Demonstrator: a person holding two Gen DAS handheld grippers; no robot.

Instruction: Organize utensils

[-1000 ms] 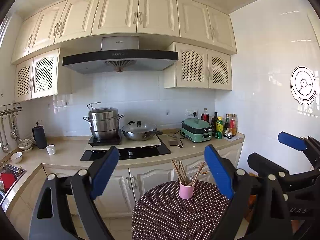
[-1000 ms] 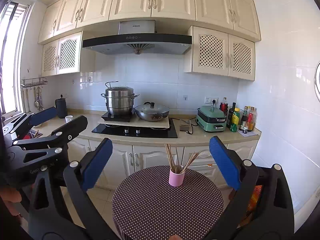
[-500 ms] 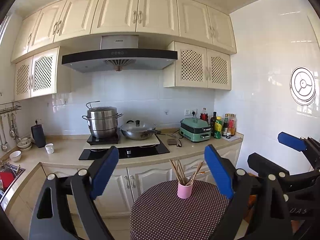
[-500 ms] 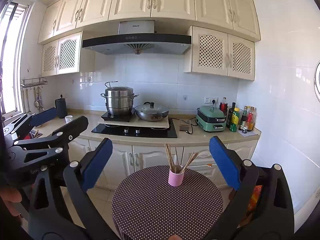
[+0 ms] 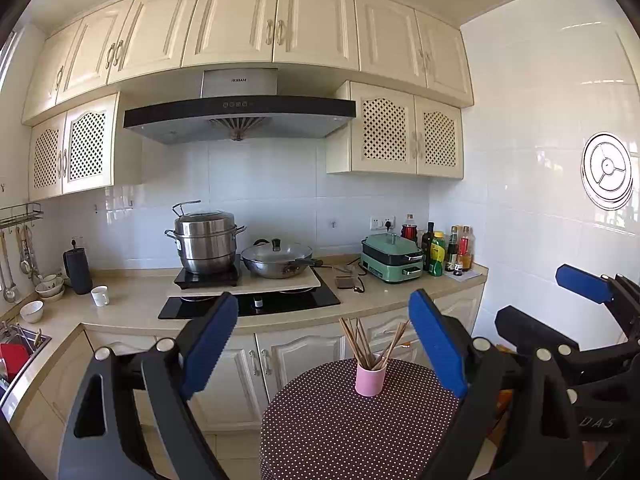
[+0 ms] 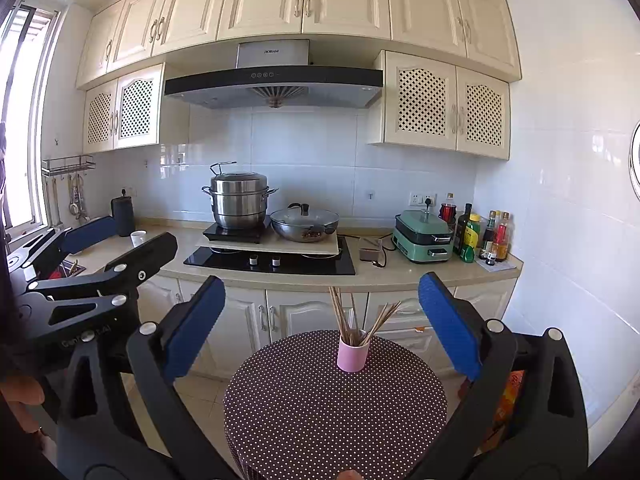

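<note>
A pink cup holding several wooden chopsticks stands upright at the far side of a small round table with a brown dotted cloth. The cup, the chopsticks and the table show in the right wrist view too. My left gripper is open and empty, held above the table's near side. My right gripper is open and empty, also back from the cup. Each gripper shows at the edge of the other's view.
Behind the table runs a kitchen counter with a black hob, a steel steamer pot, a lidded wok, a green electric cooker and bottles. A sink sits at the left.
The left wrist view has shifted slightly, so the table and cup sit a touch further left and lower. The right gripper is almost still. Both grippers stay open.
</note>
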